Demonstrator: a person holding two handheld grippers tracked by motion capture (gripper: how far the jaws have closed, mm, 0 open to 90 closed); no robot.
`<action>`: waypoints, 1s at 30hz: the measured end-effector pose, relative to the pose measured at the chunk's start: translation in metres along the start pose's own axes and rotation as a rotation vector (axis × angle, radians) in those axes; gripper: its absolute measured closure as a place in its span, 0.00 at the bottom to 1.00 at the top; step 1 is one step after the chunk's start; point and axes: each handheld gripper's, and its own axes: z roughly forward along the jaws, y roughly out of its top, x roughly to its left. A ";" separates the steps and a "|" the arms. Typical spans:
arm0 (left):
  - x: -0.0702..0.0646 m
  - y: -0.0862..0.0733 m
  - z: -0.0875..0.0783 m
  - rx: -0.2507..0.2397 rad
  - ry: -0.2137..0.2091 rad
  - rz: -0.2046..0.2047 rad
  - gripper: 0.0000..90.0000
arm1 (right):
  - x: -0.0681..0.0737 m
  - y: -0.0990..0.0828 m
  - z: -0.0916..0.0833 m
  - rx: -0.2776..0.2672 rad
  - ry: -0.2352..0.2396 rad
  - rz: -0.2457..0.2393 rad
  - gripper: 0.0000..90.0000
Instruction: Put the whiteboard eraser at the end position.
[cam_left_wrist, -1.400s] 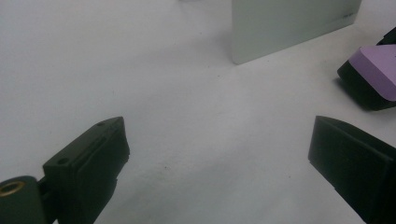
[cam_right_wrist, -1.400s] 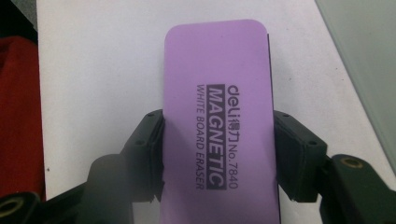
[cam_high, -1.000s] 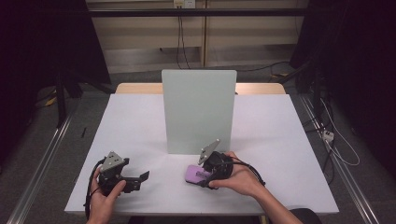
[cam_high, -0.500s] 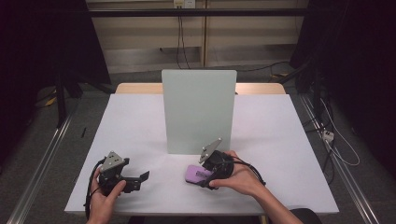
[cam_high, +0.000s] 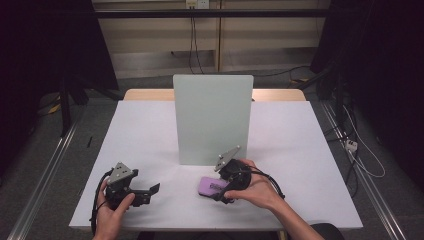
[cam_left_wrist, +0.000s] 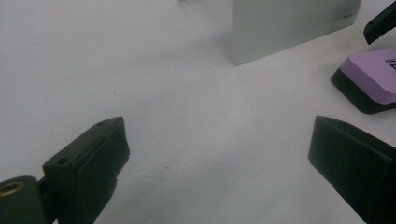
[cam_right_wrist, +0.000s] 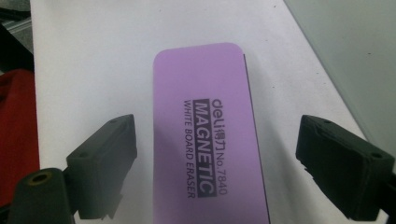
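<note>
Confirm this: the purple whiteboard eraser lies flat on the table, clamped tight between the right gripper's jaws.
Not clamped. The right gripper view shows the eraser flat on the table, but the right gripper has just been opening; its jaws stand clear on both sides.

Matt purple eraser (cam_right_wrist: 205, 135) with a smooth top lies on the smooth white table (cam_high: 300, 135).

The right tongs (cam_right_wrist: 217, 168) have just been opening, straddling without touching the purple whiteboard eraser (cam_right_wrist: 205, 116) lying on the white table (cam_right_wrist: 93, 60).
</note>
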 end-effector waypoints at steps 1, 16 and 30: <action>0.000 0.000 0.000 0.000 -0.001 0.000 0.05 | 0.000 0.000 0.000 -0.001 -0.006 0.002 0.12; 0.000 0.000 0.001 0.012 -0.004 0.004 0.05 | -0.006 -0.001 -0.012 -0.090 -0.073 0.092 0.09; 0.002 0.000 0.001 0.012 0.007 -0.006 0.05 | -0.013 -0.011 -0.028 -0.173 -0.143 0.199 0.09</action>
